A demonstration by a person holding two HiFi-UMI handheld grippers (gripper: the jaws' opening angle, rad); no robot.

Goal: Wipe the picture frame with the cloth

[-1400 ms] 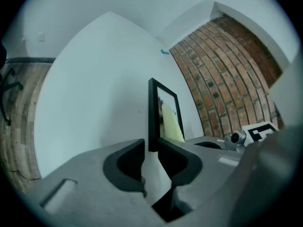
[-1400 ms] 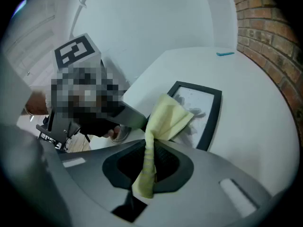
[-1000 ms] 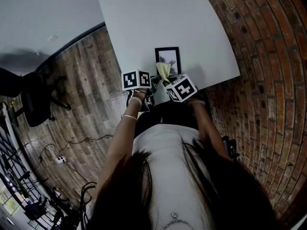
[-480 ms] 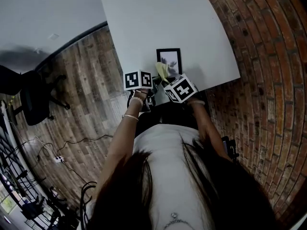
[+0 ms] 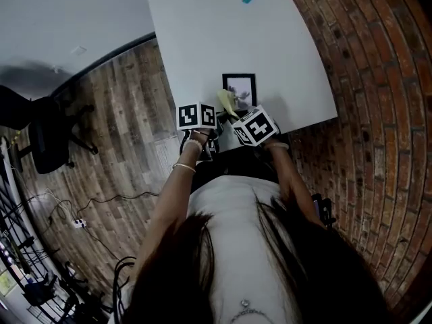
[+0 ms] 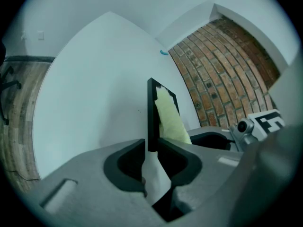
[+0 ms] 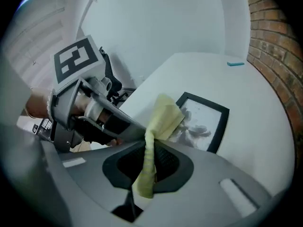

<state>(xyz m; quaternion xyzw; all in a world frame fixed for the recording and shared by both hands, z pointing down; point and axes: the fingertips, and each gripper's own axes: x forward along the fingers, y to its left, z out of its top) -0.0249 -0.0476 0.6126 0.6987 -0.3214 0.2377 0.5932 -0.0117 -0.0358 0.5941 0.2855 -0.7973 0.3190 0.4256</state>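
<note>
The left gripper (image 6: 150,149) clamps the near edge of the picture frame (image 5: 239,88), which rests near the front edge of the table (image 5: 202,32). The right gripper (image 7: 147,161) pinches the yellow cloth (image 7: 163,117). Hold the clamp steady and drag the cloth's free end flat across the glass.

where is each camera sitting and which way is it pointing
Head view: on the person's head, facing steeply down at the table and picture frame; hair, torso and both arms show.
Left gripper view: on the left gripper, looking along jaws shut on the frame's edge; no arm in sight.
Right gripper view: on the right gripper, looking along jaws pinching the cloth; the left forearm shows.
Shared: all three show frame and cloth.
</note>
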